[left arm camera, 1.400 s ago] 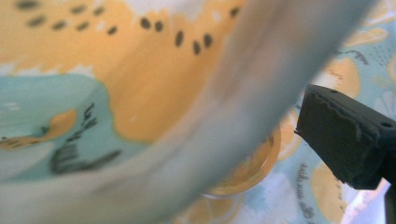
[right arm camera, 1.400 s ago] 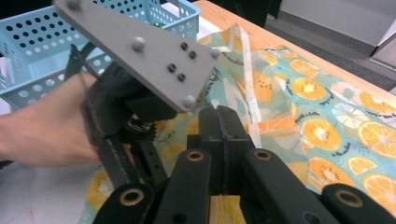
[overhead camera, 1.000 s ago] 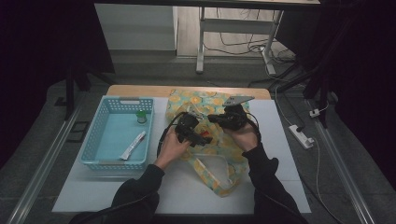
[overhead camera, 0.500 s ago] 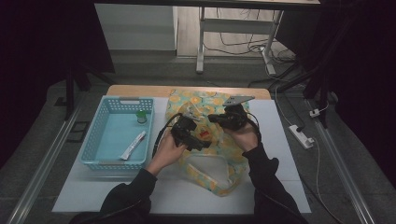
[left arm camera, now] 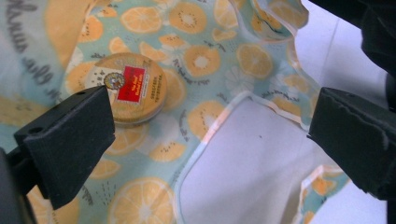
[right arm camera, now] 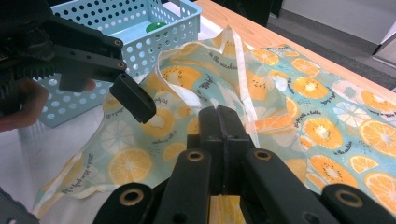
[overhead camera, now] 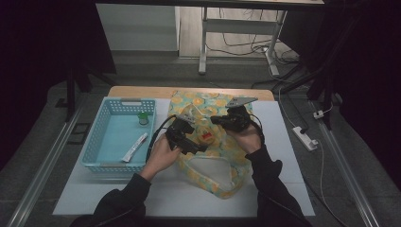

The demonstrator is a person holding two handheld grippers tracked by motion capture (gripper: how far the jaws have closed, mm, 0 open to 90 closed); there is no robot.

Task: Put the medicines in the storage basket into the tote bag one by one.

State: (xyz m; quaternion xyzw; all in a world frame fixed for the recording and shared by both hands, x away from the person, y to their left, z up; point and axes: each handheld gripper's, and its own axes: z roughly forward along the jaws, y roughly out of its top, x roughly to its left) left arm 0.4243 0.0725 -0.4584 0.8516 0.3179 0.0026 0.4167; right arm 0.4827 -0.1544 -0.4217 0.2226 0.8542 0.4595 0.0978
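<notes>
High view: right tongs clenched on bag; left tongs released above.

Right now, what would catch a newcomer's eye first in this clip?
The orange-print bag spread across the middle of the table, its rim pinched up by the right gripper. Next, the round tin with a red label lying on the bag, framed by the open left gripper. To the left stands a blue basket holding a white tube and a small green thing.
</notes>
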